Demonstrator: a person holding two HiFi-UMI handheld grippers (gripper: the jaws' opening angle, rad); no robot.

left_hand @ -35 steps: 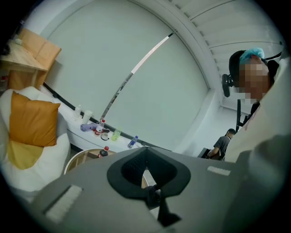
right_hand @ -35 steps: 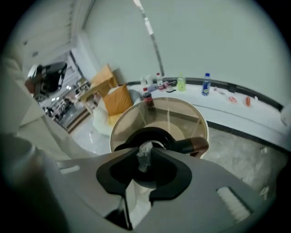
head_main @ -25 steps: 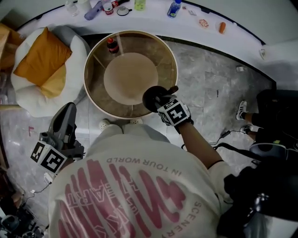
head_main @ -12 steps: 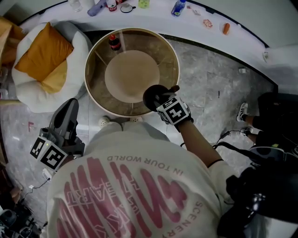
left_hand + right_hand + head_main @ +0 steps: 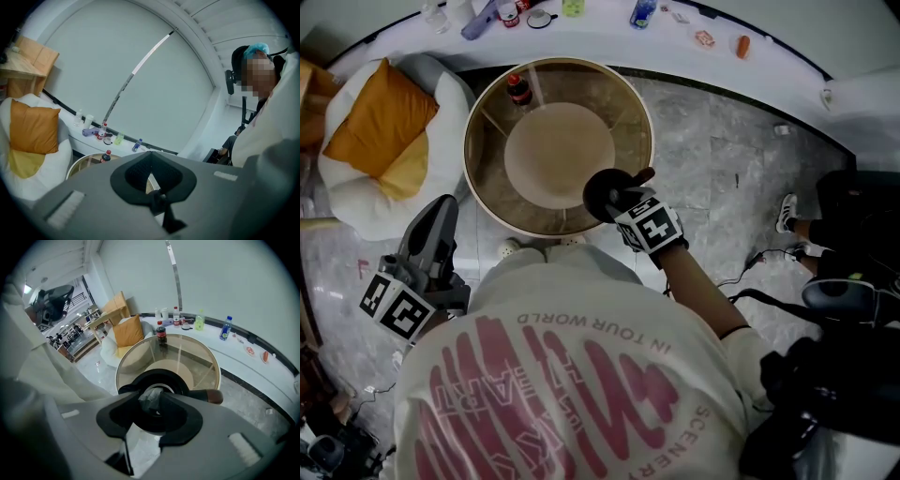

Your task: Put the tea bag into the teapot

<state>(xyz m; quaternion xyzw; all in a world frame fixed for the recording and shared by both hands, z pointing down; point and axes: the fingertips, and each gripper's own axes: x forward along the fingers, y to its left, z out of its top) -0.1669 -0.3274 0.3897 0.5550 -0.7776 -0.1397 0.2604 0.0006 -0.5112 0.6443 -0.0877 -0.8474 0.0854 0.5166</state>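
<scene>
- The person's white shirt [image 5: 581, 375] carries pink print. In the head view it reads upside down as "IN YOUR WORLD", with "SCENERY" along one side; the big letters below are not legible.
- The cola bottle [image 5: 517, 89] has a red label, too small to read.
- The right gripper [image 5: 619, 199] hangs over the black teapot [image 5: 596, 190], which stands on the round glass table [image 5: 478, 178] at the person's side of it.
- Only the right gripper view shows the tea bag [image 5: 150, 399]. It is a grey crumpled wad between the jaw tips, right above the teapot's mouth. The jaws have just been opening and now stand at their widest.
- The left gripper [image 5: 441, 208] is held off to the side of the table. In its own view its jaw tips meet with nothing between them.
- A brown handle [image 5: 213, 396] sticks out of the teapot.
- An orange cushion [image 5: 380, 122] lies on a white beanbag [image 5: 356, 202] beside the table, and small bottles line the ledge [image 5: 600, 33] behind.
</scene>
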